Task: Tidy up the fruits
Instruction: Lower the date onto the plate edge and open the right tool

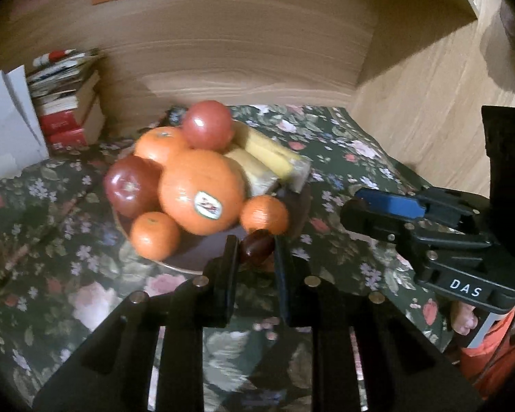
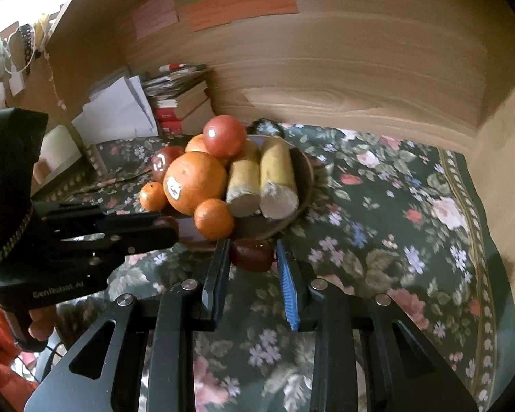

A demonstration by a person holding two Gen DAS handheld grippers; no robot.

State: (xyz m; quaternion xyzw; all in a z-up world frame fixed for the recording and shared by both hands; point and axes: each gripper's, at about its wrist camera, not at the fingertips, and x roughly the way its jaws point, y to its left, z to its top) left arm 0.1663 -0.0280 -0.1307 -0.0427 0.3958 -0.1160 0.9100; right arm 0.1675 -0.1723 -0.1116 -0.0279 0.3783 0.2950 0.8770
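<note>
A brown plate [image 1: 189, 261] [image 2: 305, 171] on the floral cloth holds a big stickered orange [image 1: 202, 192] [image 2: 195, 182], small oranges [image 1: 154, 235], red apples [image 1: 207, 125] [image 2: 223, 135] and two cut bananas [image 1: 267, 156] [image 2: 278, 182]. My left gripper [image 1: 255, 250] is shut on a dark red date-like fruit [image 1: 255, 249] at the plate's near rim. My right gripper [image 2: 252, 254] is shut on another dark red fruit [image 2: 252, 254], just before the plate. Each gripper shows in the other's view: the right one [image 1: 360, 209] and the left one [image 2: 168, 230].
A stack of books [image 1: 68, 110] [image 2: 182, 99] and white papers [image 1: 7, 130] [image 2: 120, 110] stand at the back left. Wooden walls [image 1: 257, 51] [image 2: 360, 68] close the back and right side. The floral cloth [image 2: 395, 223] spreads to the right.
</note>
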